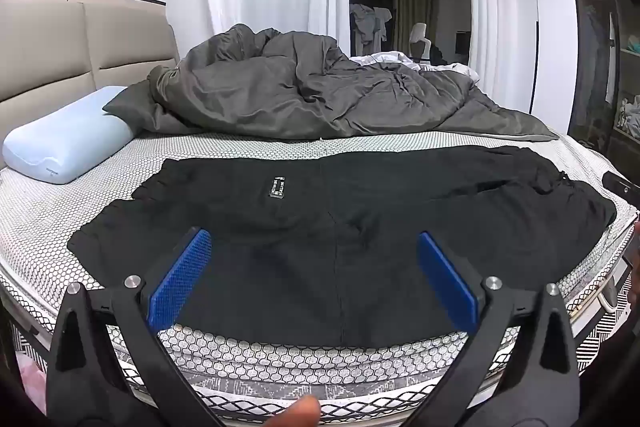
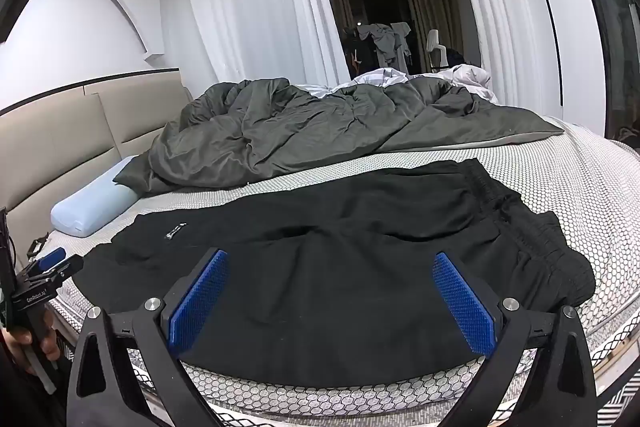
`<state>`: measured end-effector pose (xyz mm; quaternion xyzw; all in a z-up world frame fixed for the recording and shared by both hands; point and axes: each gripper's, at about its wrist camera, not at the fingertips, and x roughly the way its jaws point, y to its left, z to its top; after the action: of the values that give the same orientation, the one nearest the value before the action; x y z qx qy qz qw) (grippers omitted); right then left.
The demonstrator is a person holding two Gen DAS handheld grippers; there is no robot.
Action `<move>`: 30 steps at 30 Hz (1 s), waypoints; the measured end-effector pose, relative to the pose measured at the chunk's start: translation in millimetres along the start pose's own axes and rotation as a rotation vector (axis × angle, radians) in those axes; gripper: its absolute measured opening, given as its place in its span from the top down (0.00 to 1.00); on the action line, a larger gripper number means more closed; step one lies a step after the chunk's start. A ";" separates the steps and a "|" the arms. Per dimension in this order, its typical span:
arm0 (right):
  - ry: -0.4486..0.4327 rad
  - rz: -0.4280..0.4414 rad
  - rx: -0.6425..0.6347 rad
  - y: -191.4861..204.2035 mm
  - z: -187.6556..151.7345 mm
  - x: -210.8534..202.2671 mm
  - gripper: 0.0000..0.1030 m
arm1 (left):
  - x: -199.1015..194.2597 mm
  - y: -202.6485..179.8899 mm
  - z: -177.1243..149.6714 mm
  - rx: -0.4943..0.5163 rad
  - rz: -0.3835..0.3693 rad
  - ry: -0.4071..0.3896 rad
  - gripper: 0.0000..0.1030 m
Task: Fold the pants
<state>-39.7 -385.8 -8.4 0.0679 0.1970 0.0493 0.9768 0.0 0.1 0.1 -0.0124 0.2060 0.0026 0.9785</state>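
Observation:
Black pants (image 1: 340, 227) lie spread flat across the near side of the mattress, legs running left, elastic waistband (image 2: 532, 227) at the right. A small label (image 1: 276, 189) shows on the upper leg. My left gripper (image 1: 314, 243) hovers open above the pants' near half, blue pads wide apart with nothing between them. My right gripper (image 2: 332, 267) also stands open over the pants near the waist end, apart from the cloth. In the right wrist view, the left gripper (image 2: 52, 263) appears at the far left edge, held by a hand.
A crumpled dark grey duvet (image 1: 312, 87) fills the far half of the bed. A light blue pillow (image 1: 68, 147) lies at the left by the beige headboard (image 1: 60, 47). The mattress edge (image 1: 304, 359) runs just below the pants. White curtains and a doorway stand behind.

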 end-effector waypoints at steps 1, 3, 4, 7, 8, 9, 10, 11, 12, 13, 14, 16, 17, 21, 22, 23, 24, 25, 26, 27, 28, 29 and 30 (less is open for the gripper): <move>0.001 -0.001 0.002 0.0 0.0 0.3 0.00 | 0.2 0.0 0.1 0.001 0.002 0.000 0.01; 0.003 -0.001 0.007 -3.1 0.1 1.1 0.00 | 0.2 2.2 0.2 -0.003 0.003 -0.003 0.01; 0.002 -0.001 0.008 -3.6 0.3 1.2 0.00 | 0.0 3.3 0.5 -0.005 0.000 -0.004 0.01; 0.004 0.000 0.007 -4.9 0.7 1.7 0.00 | 1.3 4.6 0.6 -0.009 -0.002 -0.004 0.01; 0.003 0.000 0.006 -4.9 0.7 1.7 0.00 | 0.7 4.4 0.7 -0.008 -0.003 -0.005 0.01; 0.002 -0.001 0.005 -4.8 0.8 1.6 0.00 | 0.5 4.2 0.6 -0.007 -0.001 -0.006 0.01; 0.001 -0.002 0.003 -5.8 0.8 2.3 0.00 | 0.4 4.3 0.7 -0.008 -0.002 -0.005 0.01; 0.001 -0.003 0.002 -6.4 1.0 2.8 0.00 | 0.5 3.8 0.8 -0.008 -0.003 -0.004 0.01; 0.001 -0.003 0.003 -6.9 1.2 2.8 0.00 | 0.7 4.0 0.9 -0.008 -0.003 -0.004 0.01; 0.001 -0.003 0.003 -6.5 1.1 2.8 0.00 | 0.6 2.3 0.7 -0.007 0.001 -0.005 0.01; 0.001 -0.004 0.002 -6.5 1.0 2.7 0.00 | 0.5 2.2 0.9 -0.007 0.002 -0.004 0.01; 0.000 -0.004 0.003 -6.8 0.6 2.7 0.00 | 0.7 2.9 1.4 -0.009 -0.001 -0.002 0.01; -0.001 -0.004 0.004 -7.8 0.9 3.2 0.00 | 0.2 1.8 0.6 -0.007 0.001 -0.003 0.01; 0.000 -0.004 0.001 -6.9 0.6 2.7 0.00 | 0.3 2.2 0.7 -0.007 0.000 -0.005 0.01; -0.001 -0.005 0.002 -6.8 0.6 2.5 0.00 | 0.5 2.7 0.8 -0.007 0.000 -0.006 0.01; -0.001 -0.005 0.002 -7.6 0.8 3.0 0.00 | 0.3 1.9 1.1 -0.007 0.002 -0.003 0.01; 0.000 -0.004 0.002 -7.0 0.5 2.6 0.00 | 0.2 1.9 1.1 -0.007 0.001 -0.003 0.01; -0.001 -0.005 0.002 -6.7 0.4 2.4 0.00 | 0.2 1.9 1.1 -0.008 0.001 -0.003 0.01; -0.001 -0.005 0.001 -6.9 0.6 2.6 0.00 | 0.1 1.8 0.9 -0.007 0.001 -0.003 0.01; -0.001 -0.004 0.002 -6.9 0.5 2.5 0.00 | 0.2 1.7 0.9 -0.007 0.001 -0.003 0.01; -0.001 -0.004 0.002 -6.9 0.5 2.5 0.00 | 0.2 1.7 0.9 -0.006 0.002 -0.003 0.01; -0.001 -0.004 0.002 -7.9 0.8 3.1 0.00 | 0.2 1.8 0.9 -0.006 0.001 -0.003 0.01; -0.001 -0.005 0.001 -6.8 0.4 2.4 0.00 | 0.1 1.8 0.8 -0.006 0.001 -0.004 0.01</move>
<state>-36.8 -392.3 -10.0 0.0682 0.1966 0.0467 0.9770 0.4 1.9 0.7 -0.0155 0.2041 0.0037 0.9788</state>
